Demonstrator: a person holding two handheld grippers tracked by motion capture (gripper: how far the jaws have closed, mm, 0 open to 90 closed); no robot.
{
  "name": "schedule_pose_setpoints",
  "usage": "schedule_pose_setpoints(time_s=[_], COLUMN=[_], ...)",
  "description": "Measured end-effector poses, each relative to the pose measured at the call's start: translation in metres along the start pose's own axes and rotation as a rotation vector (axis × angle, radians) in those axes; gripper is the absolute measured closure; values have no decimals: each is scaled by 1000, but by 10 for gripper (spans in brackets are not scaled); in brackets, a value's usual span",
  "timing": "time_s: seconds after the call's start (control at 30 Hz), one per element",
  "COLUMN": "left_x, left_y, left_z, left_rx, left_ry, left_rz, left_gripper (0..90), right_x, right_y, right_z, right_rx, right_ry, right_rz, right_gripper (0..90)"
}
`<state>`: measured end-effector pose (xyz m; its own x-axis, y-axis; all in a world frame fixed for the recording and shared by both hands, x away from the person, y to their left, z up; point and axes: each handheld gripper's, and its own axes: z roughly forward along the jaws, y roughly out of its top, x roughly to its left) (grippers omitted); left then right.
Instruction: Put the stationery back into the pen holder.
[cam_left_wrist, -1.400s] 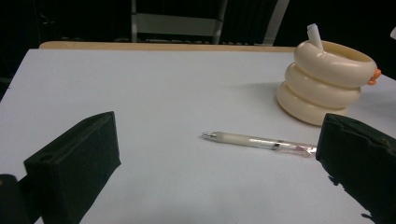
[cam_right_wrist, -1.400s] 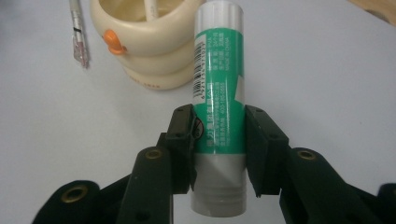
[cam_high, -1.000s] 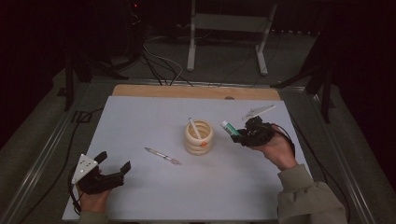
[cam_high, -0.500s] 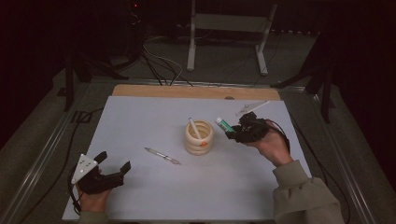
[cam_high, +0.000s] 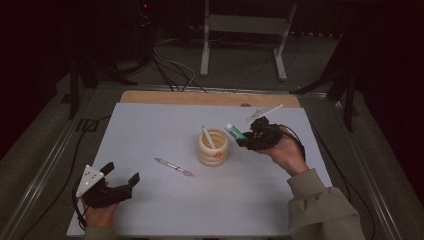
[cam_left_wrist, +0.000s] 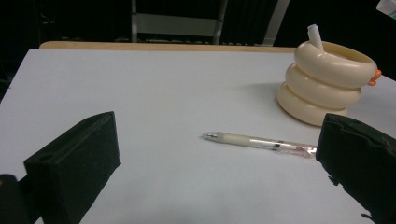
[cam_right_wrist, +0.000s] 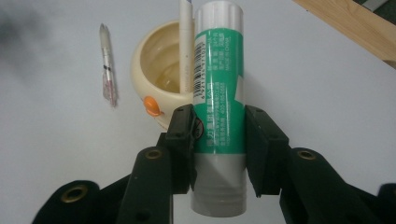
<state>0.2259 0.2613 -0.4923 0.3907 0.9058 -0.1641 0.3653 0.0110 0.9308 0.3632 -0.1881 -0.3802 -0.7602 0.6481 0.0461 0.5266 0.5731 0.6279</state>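
Observation:
A cream ringed pen cup (cam_high: 213, 147) (cam_left_wrist: 326, 81) (cam_right_wrist: 159, 70) stands mid-table with a white stick (cam_high: 208, 137) in it. My right gripper (cam_high: 245, 140) (cam_right_wrist: 219, 140) is shut on a green and white glue stick (cam_high: 233, 131) (cam_right_wrist: 219, 84), held in the air just right of the cup with its cap toward the rim. A clear pen (cam_high: 173, 166) (cam_left_wrist: 259, 142) (cam_right_wrist: 107, 65) lies flat on the white mat left of the cup. My left gripper (cam_high: 122, 180) (cam_left_wrist: 215, 163) stands open near the front left corner, the pen ahead of its jaws.
The white mat (cam_high: 150, 130) covers the table, with a wooden strip (cam_high: 200, 98) along the far edge. A white stick (cam_high: 265, 112) lies at the back right. A metal stand (cam_high: 240, 35) and cables sit on the floor beyond.
My right gripper has carried the glue stick leftward and slightly up toward the cup. The left gripper has not moved.

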Motion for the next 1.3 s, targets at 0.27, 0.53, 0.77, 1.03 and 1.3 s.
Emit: schedule_pose_setpoints(time_s=[0.27, 0.53, 0.77, 1.03, 1.3], left_x=[0, 0, 1, 0, 1], left_y=[0, 0, 0, 0, 0], left_z=[0, 0, 0, 0, 0], left_rx=[2, 2, 3, 3, 3], left_ry=[0, -1, -1, -1, -3], left_rz=[0, 0, 1, -1, -1], left_gripper=[1, 1, 1, 1, 1], right_x=[4, 8, 9, 13, 15], right_y=[10, 17, 22, 27, 30], right_z=[3, 8, 14, 18, 24], right_rx=[12, 19, 34, 41, 54], right_ry=[5, 12, 12, 19, 23], right_rz=[-18, -28, -34, -46, -53], right_gripper=[655, 655, 655, 654, 654])
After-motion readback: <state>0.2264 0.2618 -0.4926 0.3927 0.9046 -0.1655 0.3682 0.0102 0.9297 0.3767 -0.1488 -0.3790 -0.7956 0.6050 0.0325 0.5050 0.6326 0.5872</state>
